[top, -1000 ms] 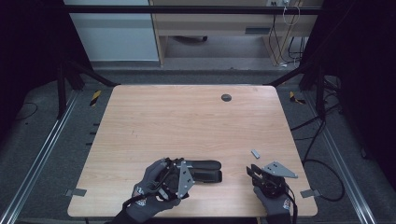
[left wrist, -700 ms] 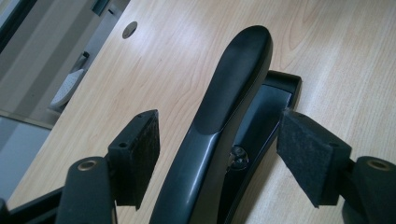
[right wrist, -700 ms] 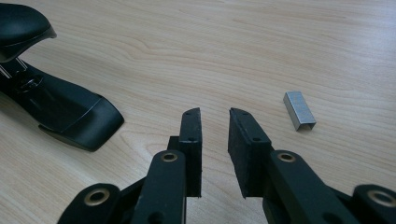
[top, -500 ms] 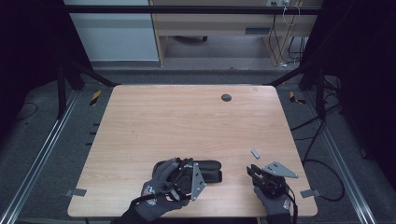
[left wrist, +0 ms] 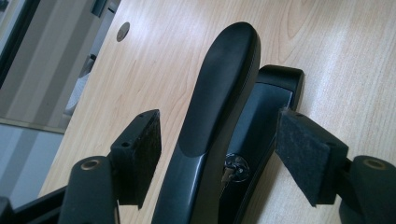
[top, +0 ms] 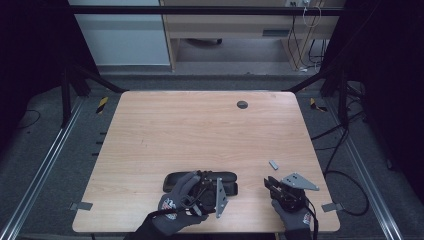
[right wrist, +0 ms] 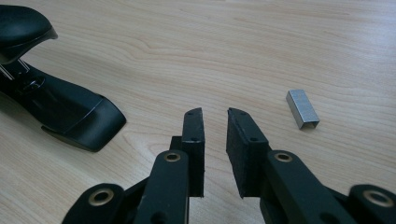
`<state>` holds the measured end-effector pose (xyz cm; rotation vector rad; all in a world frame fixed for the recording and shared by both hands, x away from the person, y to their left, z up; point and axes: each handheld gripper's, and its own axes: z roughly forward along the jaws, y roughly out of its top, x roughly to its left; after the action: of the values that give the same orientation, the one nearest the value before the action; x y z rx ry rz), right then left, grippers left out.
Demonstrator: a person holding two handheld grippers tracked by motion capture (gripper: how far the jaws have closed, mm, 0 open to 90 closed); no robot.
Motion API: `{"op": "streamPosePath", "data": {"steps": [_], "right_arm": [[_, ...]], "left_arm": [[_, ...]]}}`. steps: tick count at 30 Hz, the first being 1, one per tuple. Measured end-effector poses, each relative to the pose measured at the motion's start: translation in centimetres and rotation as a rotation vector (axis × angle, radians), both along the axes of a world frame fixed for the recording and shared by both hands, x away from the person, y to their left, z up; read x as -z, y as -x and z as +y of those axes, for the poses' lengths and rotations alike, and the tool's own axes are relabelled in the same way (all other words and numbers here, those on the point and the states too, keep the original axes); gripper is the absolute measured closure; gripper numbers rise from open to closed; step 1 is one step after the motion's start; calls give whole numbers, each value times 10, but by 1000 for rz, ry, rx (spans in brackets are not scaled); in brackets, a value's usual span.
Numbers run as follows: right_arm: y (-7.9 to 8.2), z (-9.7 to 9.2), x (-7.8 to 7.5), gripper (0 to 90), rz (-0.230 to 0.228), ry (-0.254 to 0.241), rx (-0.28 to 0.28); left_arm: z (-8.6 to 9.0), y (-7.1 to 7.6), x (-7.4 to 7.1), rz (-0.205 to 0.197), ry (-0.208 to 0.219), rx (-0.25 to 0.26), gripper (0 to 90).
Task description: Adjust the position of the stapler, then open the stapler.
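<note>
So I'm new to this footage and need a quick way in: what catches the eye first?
The black stapler lying near the table's front edge, with the left gripper straddling it, jaws open on either side. To its right, a small strip of staples lies alone on the wood, just ahead of the right gripper, whose narrowly parted jaws hold nothing.

Counter point(top: 200, 130): I see pale wood-grain laminate, smooth, faint sheen.
Stapler point(left wrist: 219, 107): black plastic, smooth, semi-gloss.
Staple strip point(right wrist: 302, 108): bright grey metal.
Finger pads point(left wrist: 306, 154): black, rough, matt.
</note>
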<state>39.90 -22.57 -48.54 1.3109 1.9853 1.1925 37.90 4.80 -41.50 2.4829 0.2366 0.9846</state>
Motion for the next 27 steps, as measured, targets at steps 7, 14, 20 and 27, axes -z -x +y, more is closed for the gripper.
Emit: {"op": "streamPosePath", "data": {"steps": [7,14,20,27], "right_arm": [[0,2,0,781,3,2,-9],[0,3,0,783,7,0,-9],[0,3,0,784,8,0,-10],[0,3,1,791,9,-3,-11]], "left_arm": [[-7,-5,7,-21,-35,4,330],[-13,-8,15,-43,-74,-20,361],[-16,-10,22,-58,-102,-19,372],[-17,-13,27,-85,-105,-35,405]]}}
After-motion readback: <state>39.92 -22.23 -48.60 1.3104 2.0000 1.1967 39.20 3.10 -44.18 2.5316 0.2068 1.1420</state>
